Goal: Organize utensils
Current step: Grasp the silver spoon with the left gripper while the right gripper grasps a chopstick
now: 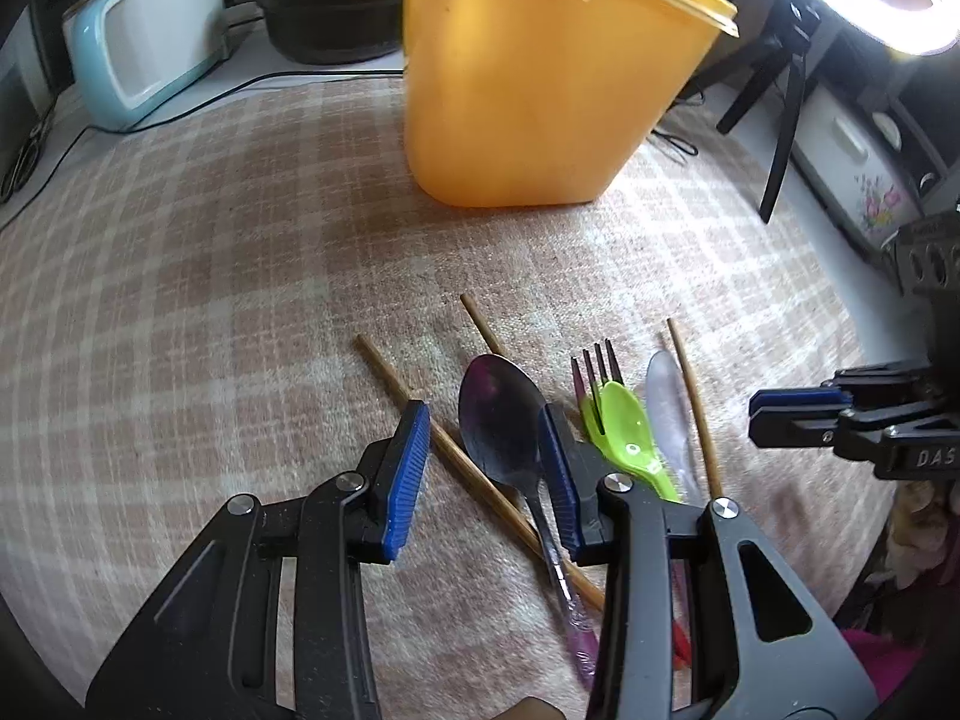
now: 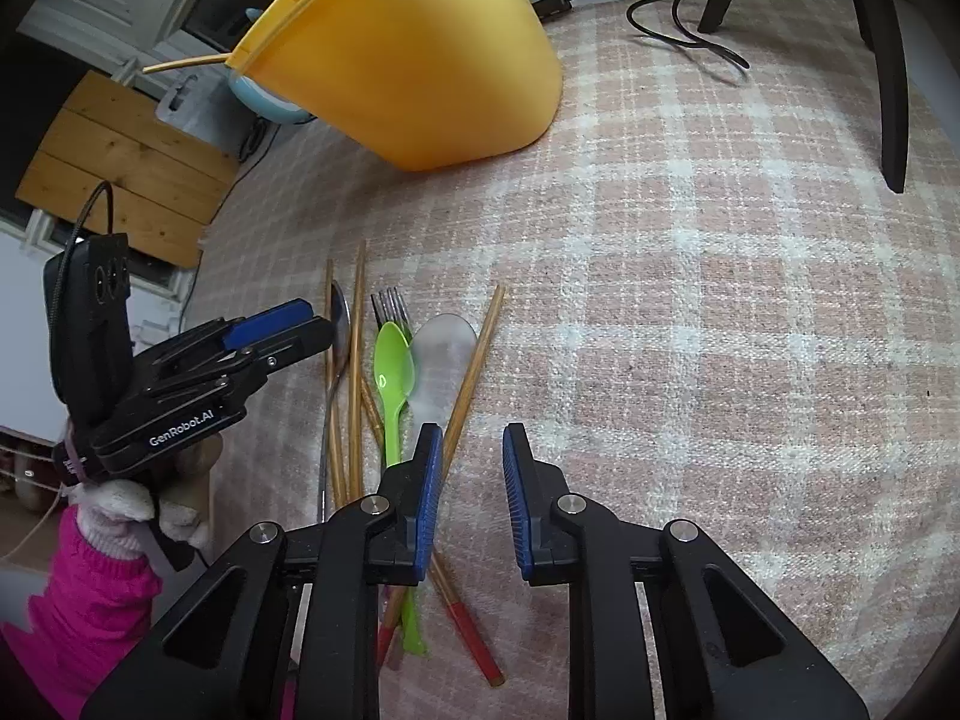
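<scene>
The left gripper [image 1: 483, 471] hovers low, fingers spread wide astride the metal spoon [image 1: 501, 420]; the right gripper [image 2: 474, 501] hangs released beside it. Wooden chopsticks [image 2: 471, 369], a green plastic spoon [image 2: 393, 378] and a fork [image 1: 597, 369] lie clustered on the checked cloth [image 2: 720, 300]; beyond the spoon stands a smooth orange bin [image 1: 528, 84].

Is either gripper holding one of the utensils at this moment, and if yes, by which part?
Nothing is held. The left gripper is open, its fingers on either side of the metal spoon bowl. The right gripper is open and empty.
</scene>
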{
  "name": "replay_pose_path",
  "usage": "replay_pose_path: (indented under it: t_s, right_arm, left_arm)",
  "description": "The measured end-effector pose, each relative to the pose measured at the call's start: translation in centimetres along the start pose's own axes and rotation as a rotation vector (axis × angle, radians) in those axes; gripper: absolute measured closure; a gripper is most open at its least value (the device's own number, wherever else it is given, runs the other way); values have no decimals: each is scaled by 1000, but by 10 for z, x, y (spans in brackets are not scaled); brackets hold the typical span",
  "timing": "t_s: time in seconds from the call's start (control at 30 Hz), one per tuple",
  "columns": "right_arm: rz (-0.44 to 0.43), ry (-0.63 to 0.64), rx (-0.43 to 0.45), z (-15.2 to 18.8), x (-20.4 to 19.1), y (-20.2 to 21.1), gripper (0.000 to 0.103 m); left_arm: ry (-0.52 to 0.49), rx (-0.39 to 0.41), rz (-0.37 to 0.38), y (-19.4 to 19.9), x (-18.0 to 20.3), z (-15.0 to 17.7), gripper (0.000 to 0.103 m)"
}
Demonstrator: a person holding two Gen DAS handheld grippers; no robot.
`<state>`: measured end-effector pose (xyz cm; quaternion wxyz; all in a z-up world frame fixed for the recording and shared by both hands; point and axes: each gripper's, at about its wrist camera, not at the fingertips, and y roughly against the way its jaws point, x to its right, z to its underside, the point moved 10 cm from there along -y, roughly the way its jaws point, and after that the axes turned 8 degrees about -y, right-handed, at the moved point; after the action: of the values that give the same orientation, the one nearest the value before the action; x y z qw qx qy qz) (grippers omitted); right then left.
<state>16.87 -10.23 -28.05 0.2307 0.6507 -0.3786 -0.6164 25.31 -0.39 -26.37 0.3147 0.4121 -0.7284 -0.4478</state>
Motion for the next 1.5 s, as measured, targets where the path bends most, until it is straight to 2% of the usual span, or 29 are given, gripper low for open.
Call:
replay_pose_path:
  t_s: [0.33,0.4,0.47,0.6,0.7,1.17,1.33,1.43,1.5]
  right_arm:
    - [17,-3,-3,-5,-2,-7,86]
    - [22,-4,-6,-5,-3,-9,89]
    - [21,-9,-8,-5,-5,-10,89]
    - [22,-23,-8,-7,-6,-14,89]
    - [17,-34,-7,-9,-5,-14,89]
    - [-19,-90,-28,-30,-11,-27,89]
    - [18,-89,-62,-31,-14,-44,89]
    - [43,-82,-56,-34,-15,-47,96]
    - [44,-80,-51,-36,-17,-48,97]
  left_arm:
    - [-90,-6,-20,-8,8,-1,66]
    - [-100,-5,-13,-8,11,-1,66]
    - [-110,-17,0,-12,16,0,82]
    - [-122,-7,-16,-14,21,-3,85]
    - [-104,5,-17,-14,22,-4,94]
    - [-89,29,-30,-10,26,-4,97]
    - [-72,32,-23,-9,24,-3,98]
    - [-59,35,-16,-9,23,-3,98]
    - [-44,40,-6,-7,22,-4,100]
